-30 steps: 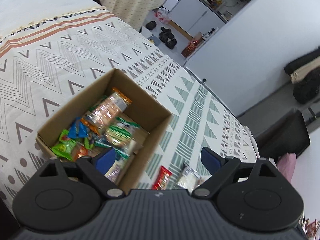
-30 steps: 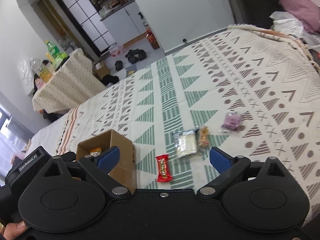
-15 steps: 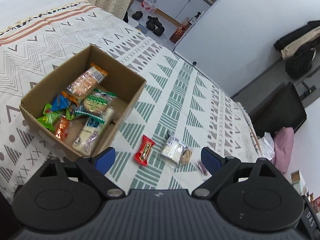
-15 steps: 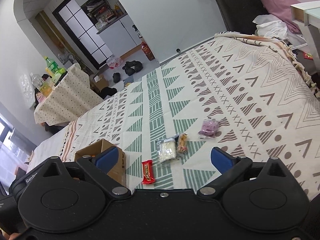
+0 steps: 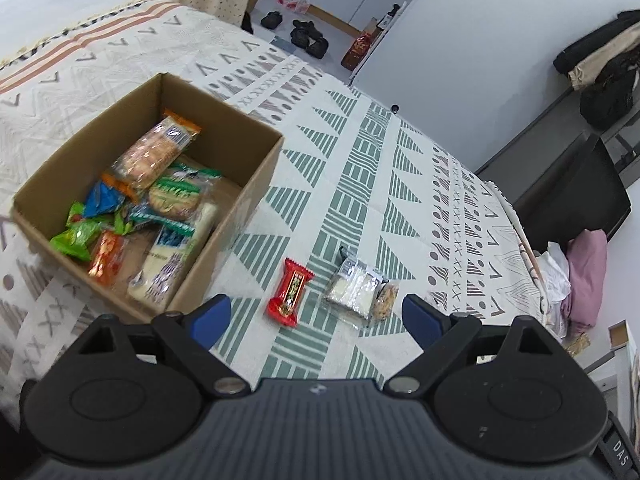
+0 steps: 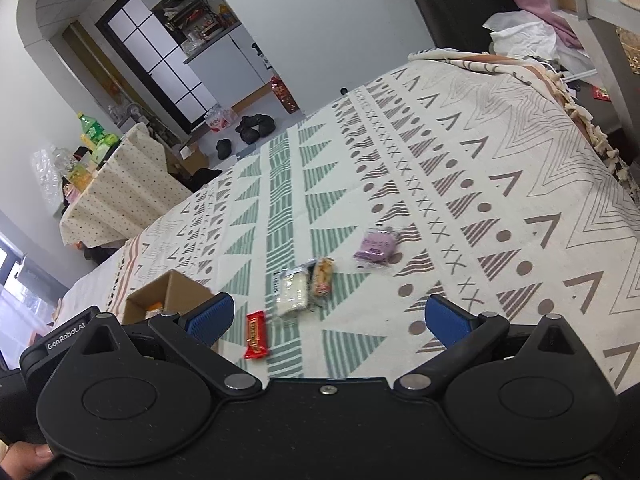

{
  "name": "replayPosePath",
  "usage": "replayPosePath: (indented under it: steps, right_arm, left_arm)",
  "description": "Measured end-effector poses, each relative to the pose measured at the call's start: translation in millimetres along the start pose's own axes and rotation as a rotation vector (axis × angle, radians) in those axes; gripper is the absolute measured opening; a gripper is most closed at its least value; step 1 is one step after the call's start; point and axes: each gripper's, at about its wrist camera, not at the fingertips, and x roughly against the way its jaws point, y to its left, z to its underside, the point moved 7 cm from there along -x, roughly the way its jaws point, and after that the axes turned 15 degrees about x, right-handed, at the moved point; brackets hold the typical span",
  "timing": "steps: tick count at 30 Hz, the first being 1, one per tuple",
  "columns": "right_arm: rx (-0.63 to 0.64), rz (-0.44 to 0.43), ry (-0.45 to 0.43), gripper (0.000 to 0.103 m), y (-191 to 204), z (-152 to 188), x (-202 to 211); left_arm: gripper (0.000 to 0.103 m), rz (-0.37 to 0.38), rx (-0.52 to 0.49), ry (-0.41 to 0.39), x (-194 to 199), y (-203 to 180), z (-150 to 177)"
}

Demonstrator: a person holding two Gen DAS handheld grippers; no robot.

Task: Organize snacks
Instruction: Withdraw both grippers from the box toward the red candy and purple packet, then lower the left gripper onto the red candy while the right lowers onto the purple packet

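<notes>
An open cardboard box (image 5: 256,168) (image 6: 176,286) on the patterned bed cover holds several wrapped snacks. To its right lie a red bar (image 5: 291,286) (image 6: 256,334), a clear pack of white cakes (image 5: 354,286) (image 6: 292,294) and a small brown snack (image 5: 386,296) (image 6: 323,276). Further right, the right wrist view shows a purple packet (image 6: 376,246). My left gripper (image 5: 316,316) hangs open above the red bar and the white pack, empty. The jaws of my right gripper (image 6: 328,320) are opening, with nothing between them; the loose snacks lie on the cover beyond them.
The bed cover's right edge (image 6: 576,116) drops off beside a white table (image 6: 600,12) and a dark chair (image 5: 576,200) with pink cloth. Beyond the bed's far edge are shoes (image 5: 308,36) on the floor and a cloth-covered table (image 6: 120,184) with bottles.
Both grippers have drawn back from the box, so the red bar, white pack and purple packet show fully. The box has slid left in the left wrist view. The right jaws stand slightly wider.
</notes>
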Motion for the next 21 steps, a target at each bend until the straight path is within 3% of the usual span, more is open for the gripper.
replayPosePath:
  steps: [11,21]
  right_arm:
    - [-0.055,-0.03,-0.013,0.102,-36,5,-30]
    - [-0.129,-0.062,0.008,0.096,-58,3,-71]
  left_arm:
    - [0.087,-0.08,-0.08,0.017,-46,-10,6]
    - [0.066,-0.144,-0.091,0.042,-87,-9,12]
